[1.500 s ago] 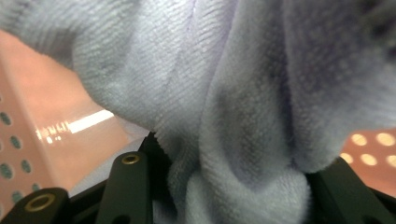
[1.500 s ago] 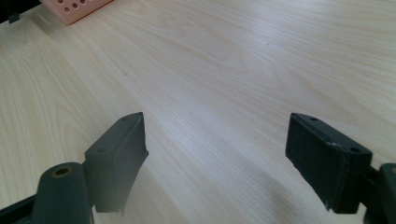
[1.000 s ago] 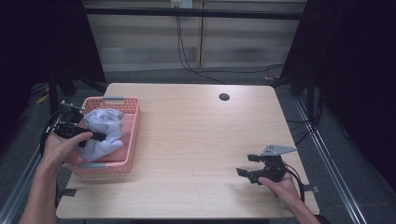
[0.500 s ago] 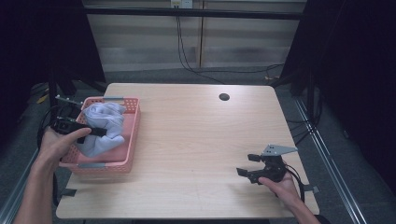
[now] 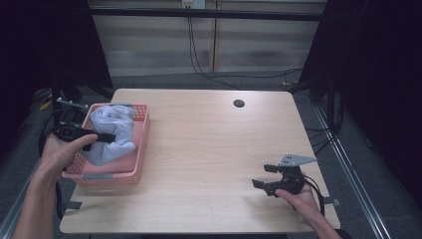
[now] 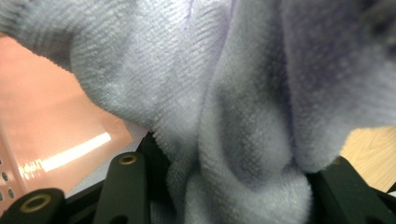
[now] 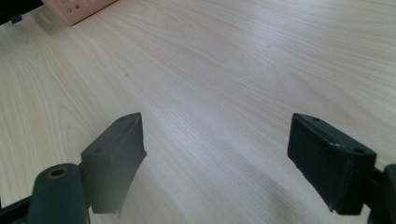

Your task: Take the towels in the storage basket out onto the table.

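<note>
Where the wooden table (image 5: 209, 149) occupies the centre of the high view, a pink perforated basket (image 5: 142, 149) sits on its left portion, its near rim close to the table's front-left edge. Within the basket lies a pale lavender towel (image 5: 112, 132), bunched and partly lifted: compared with the frames from a second and half a second ago, the cloth now stands higher above the basket rim and has drawn toward the far end, while the basket itself appears slightly further from the camera. Gripping this towel is the left gripper (image 5: 102, 137), held by the person's left hand (image 5: 62, 152) at the basket's left side; in the left gripper view the towel (image 6: 233, 116) fills the space between the two black jaws, which are closed about halfway on a thick fold of the fabric, with the pink basket floor (image 6: 51, 126) behind and a patch of table (image 6: 369, 149) at the right. Since the earlier frames this hand and gripper have risen, carrying the fold upward. At the table's near right, the right gripper (image 5: 266, 181), with its grey three-cornered plate, rests in the right hand (image 5: 301, 196) in the same place as before; the right gripper view shows its jaws standing wide apart over bare wood (image 7: 210, 93), nothing between them, and a corner of the basket (image 7: 77, 9) far off at upper left.
</note>
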### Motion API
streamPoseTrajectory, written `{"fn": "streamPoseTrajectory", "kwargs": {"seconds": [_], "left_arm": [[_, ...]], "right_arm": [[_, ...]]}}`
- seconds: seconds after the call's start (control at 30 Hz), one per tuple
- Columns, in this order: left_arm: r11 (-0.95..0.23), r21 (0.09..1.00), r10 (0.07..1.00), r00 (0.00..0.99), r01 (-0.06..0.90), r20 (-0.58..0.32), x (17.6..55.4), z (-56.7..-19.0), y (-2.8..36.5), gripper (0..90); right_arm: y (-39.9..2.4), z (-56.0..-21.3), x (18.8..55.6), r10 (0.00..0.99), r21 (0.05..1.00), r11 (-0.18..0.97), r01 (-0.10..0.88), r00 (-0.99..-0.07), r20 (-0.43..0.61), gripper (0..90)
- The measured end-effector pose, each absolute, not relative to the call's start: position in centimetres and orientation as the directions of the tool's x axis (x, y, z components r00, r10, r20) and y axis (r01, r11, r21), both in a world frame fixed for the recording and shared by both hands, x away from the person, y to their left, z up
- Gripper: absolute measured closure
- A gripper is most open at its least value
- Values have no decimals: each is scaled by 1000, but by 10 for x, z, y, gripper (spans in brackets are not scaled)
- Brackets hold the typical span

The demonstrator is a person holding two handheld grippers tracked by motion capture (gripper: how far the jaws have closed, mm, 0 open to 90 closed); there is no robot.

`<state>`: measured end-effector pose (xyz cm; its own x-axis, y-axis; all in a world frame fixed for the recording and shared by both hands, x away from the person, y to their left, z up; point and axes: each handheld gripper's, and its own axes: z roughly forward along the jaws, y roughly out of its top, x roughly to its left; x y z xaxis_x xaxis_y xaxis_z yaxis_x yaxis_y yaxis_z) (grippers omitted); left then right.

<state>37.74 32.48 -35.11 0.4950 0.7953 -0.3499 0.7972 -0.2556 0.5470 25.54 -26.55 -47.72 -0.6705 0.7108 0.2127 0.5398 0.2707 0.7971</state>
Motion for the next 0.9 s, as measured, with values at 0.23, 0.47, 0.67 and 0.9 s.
{"fn": "streamPoseTrajectory", "kwargs": {"seconds": [0.23,0.47,0.67,0.9], "left_arm": [[-276,578,767,538,768,-349,371,-340,315,508],[-326,602,739,593,729,-319,365,-331,296,505],[-353,607,726,618,712,-302,363,-323,274,505],[-381,629,694,659,678,-289,359,-316,250,504]], "right_arm": [[-266,-477,255,710,797,271,540,-672,213,188],[-265,-477,256,707,799,274,536,-675,210,187],[-266,-477,256,708,799,272,536,-674,211,186],[-266,-477,256,707,800,272,534,-675,210,183]]}}
